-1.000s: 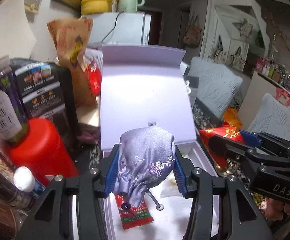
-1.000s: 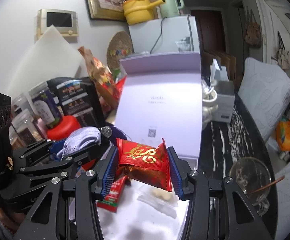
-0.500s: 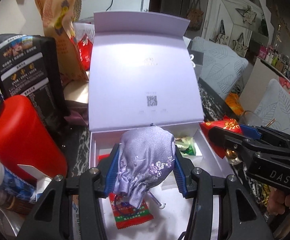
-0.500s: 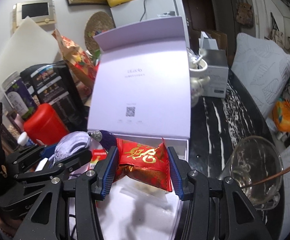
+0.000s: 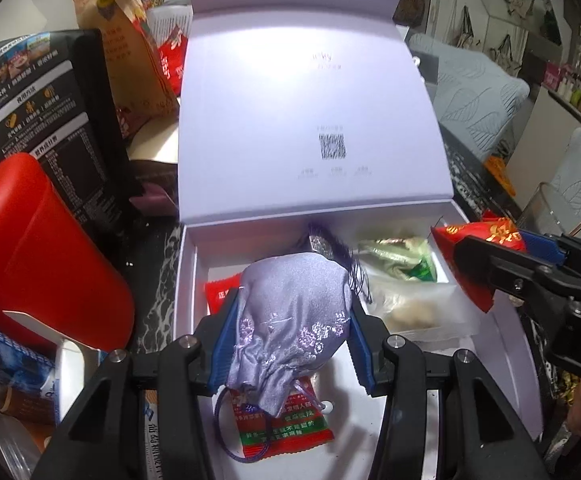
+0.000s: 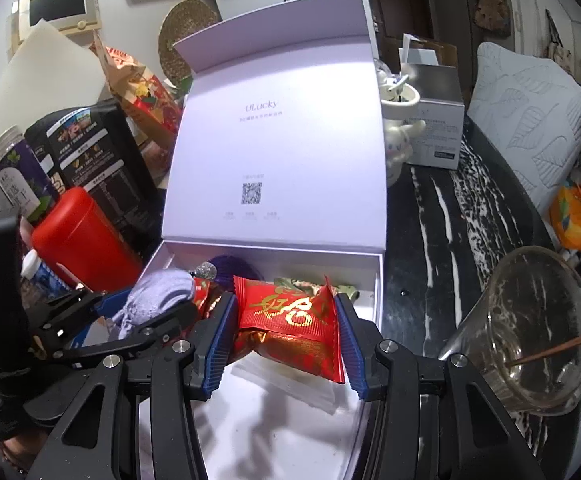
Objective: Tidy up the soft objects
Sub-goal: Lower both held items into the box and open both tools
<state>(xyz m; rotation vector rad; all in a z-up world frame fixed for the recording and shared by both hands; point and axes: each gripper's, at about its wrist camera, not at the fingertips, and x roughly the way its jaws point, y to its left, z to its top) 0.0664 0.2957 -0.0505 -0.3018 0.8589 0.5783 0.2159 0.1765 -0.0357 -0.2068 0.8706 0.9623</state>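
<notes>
Left wrist view — left hand-held gripper (image 5: 290, 332) clamps lilac pouch (image 5: 290, 320), hiding part of red sachet (image 5: 282, 428) beneath.

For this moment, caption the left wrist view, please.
Left gripper holds a lilac pouch over the open box of snack packets.

I've lowered my lilac embroidered silk pouch (image 5: 290, 320) and shiny red foil packet (image 6: 290, 320) toward twelve o'clock, over the open lavender cardboard box (image 5: 188, 280).
</notes>
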